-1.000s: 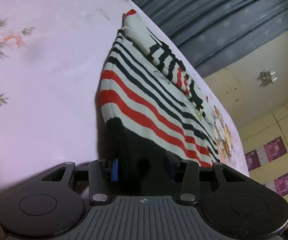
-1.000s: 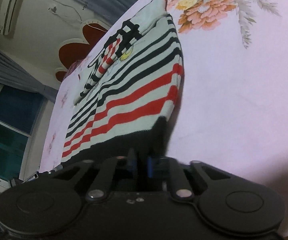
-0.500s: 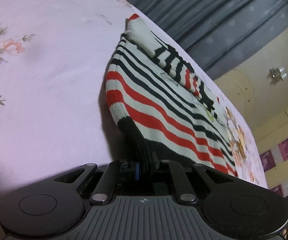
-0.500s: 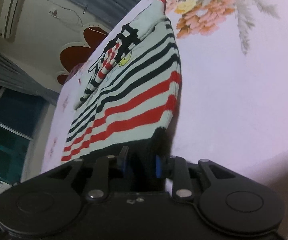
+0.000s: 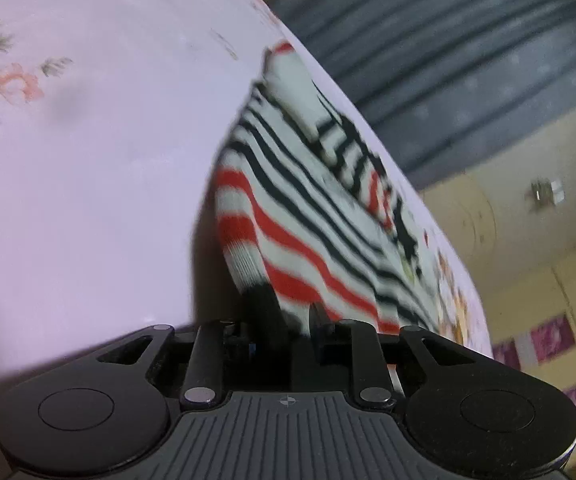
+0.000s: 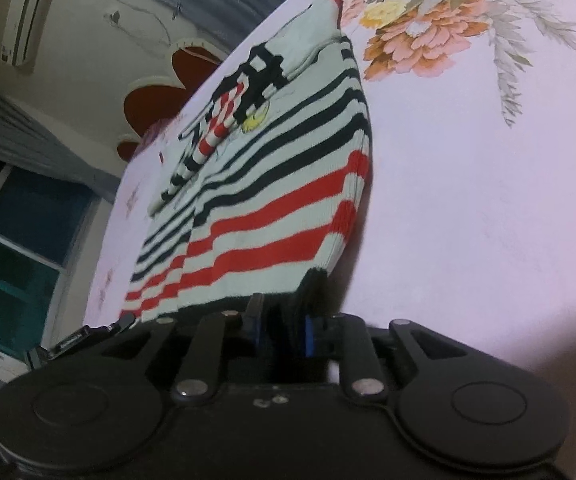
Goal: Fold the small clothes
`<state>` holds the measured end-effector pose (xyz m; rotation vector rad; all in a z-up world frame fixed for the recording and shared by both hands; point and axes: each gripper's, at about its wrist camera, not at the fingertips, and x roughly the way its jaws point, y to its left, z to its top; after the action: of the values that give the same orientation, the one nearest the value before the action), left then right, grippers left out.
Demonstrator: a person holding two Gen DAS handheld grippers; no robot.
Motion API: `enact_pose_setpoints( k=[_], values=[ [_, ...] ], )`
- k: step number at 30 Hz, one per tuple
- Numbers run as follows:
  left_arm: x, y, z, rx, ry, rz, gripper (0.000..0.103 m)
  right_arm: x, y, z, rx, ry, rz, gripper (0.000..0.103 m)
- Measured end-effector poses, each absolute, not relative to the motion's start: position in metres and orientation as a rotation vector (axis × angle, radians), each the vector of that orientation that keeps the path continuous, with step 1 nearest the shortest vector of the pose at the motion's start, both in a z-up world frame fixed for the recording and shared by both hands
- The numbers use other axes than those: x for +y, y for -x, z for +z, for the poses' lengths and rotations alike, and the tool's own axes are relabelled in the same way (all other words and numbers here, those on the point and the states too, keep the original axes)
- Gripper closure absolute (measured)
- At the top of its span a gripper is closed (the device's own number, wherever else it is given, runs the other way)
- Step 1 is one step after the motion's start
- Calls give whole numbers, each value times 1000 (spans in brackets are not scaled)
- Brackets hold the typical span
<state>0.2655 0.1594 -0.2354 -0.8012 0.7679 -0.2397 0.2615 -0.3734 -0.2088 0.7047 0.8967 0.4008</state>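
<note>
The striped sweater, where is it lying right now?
The striped sweater lies on the pink flowered bedsheet, stretching away from both cameras, its black hem nearest between each tool's fingers; in the right view, a big printed flower sits beside its far end.

Red-black-white striped sweater (image 5: 300,216), pink floral bedsheet (image 5: 99,168)

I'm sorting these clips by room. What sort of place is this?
Most likely a bedroom at home. The striped garment lies on a pink floral bedsheet, with grey curtains behind, a wall air conditioner and a dark window.
</note>
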Motion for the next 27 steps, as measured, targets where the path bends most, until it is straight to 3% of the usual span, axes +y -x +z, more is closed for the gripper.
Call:
enact_pose_setpoints(
  k=[2,3,4,5,10,15,19,27],
  values=[
    [150,-256,-232,781,717,-251,80,-373,-259,-210,904,-704,411,85],
    [146,-253,-229,779,665,-245,83,-373,-257,-210,905,-704,415,93],
    [142,-251,-227,779,621,-241,95,-373,-256,-211,905,-693,411,97],
    [139,-250,-226,785,589,-227,98,-373,-255,-212,907,-677,407,98],
    [160,-231,-211,660,697,-166,98,-384,-241,-181,763,-691,438,98],
    [161,-240,-224,744,673,-153,98,-380,-264,-197,921,-556,357,98],
    [171,-246,-204,658,776,-202,98,-391,-266,-178,810,-681,385,98],
    [185,-367,-146,539,830,-268,98,-393,-359,-111,615,-726,369,98]
  ],
)
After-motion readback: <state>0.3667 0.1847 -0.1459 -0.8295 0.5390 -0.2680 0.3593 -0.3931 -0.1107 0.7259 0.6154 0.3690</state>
